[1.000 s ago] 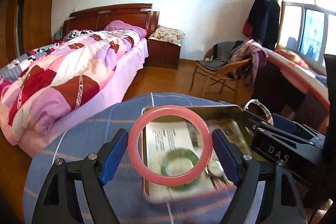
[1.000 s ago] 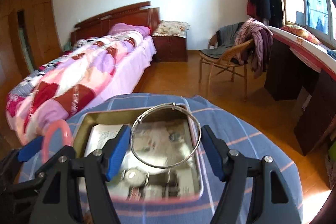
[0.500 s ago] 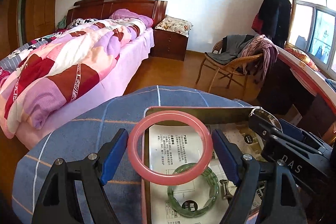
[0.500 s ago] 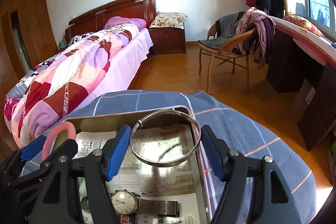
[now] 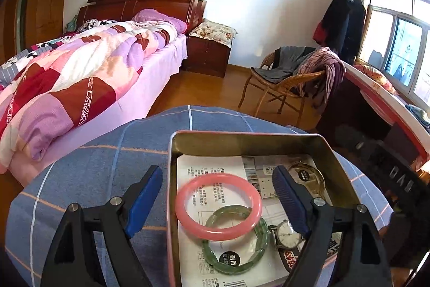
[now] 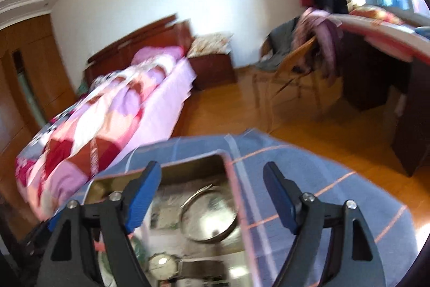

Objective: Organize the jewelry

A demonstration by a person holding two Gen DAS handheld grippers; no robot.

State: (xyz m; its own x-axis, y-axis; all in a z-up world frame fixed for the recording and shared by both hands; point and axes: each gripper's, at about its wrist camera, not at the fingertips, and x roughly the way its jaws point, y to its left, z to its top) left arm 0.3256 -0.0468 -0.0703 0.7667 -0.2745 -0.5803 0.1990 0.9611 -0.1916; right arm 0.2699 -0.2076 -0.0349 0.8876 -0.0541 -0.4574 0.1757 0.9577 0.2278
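Left gripper (image 5: 217, 192) jaws are spread wide and pinch nothing; between them lies the pink bangle (image 5: 218, 206), flat in the tin (image 5: 242, 143), its near edge overlapping the green bangle (image 5: 236, 240). Right gripper (image 6: 212, 192) jaws are spread too, empty, hovering over the silver bangle (image 6: 209, 217), which sits in the tin's far right corner (this view is blurred). Stacking looks deliberate: rings nest to save room, I judge. A watch (image 5: 287, 233) lies beside the green bangle. Count: three bangles, one watch, one tin, paper leaflets (image 5: 212, 168) lining it. The tin rests on the checked blue cloth (image 5: 107, 166) of the worktop.
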